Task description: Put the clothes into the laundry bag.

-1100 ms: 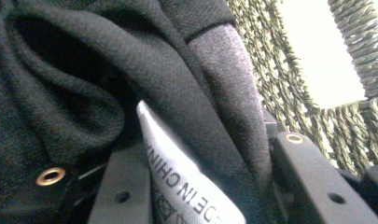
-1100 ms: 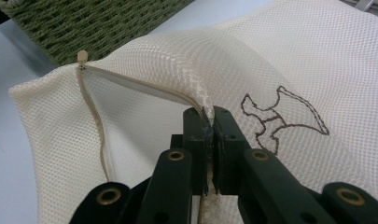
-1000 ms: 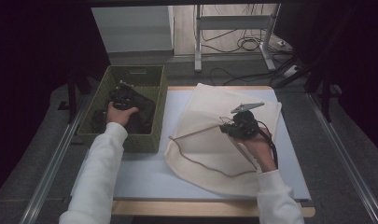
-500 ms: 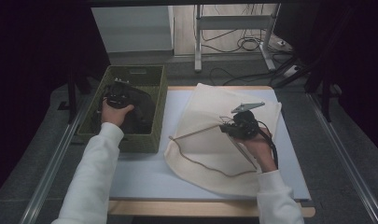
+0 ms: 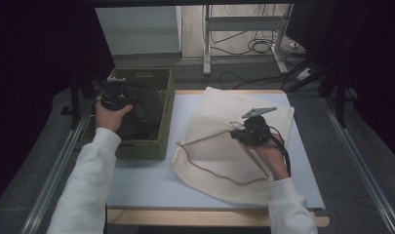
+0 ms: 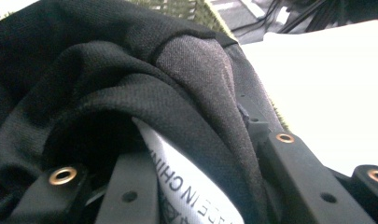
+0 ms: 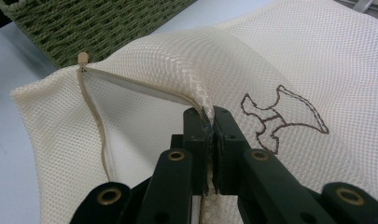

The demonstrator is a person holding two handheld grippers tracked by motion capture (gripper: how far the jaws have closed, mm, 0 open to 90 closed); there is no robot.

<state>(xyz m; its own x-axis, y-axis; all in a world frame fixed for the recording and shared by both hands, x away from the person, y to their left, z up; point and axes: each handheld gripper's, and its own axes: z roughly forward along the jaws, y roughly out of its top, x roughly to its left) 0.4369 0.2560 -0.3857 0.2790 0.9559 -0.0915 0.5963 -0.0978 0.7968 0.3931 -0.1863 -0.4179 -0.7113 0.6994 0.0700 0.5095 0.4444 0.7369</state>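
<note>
A black garment (image 5: 142, 111) rises out of the green woven basket (image 5: 142, 148) at the table's left. My left gripper (image 5: 115, 97) is shut on it above the basket. In the left gripper view my left gripper (image 6: 191, 140) has the black garment (image 6: 130, 79) bunched between its jaws, with a white printed label (image 6: 186, 184) hanging there. A cream mesh bag (image 5: 219, 122) lies at the right. My right gripper (image 5: 235, 134) is shut on its rim and holds the mouth lifted. Up close, my right gripper (image 7: 210, 119) pinches the mesh bag (image 7: 294, 60) beside a tan drawstring (image 7: 97, 123).
The white tabletop (image 5: 141, 183) has a wooden front edge. Metal rails (image 5: 58, 165) run along both sides of the table. Behind it stand a metal frame (image 5: 207, 39) and floor cables (image 5: 256, 46). The basket's woven wall (image 7: 98, 23) lies close beyond the bag's mouth.
My left hand has risen and drifted to the far left over the basket, pulling the black garment up with it. The right hand and the bag have stayed put.
</note>
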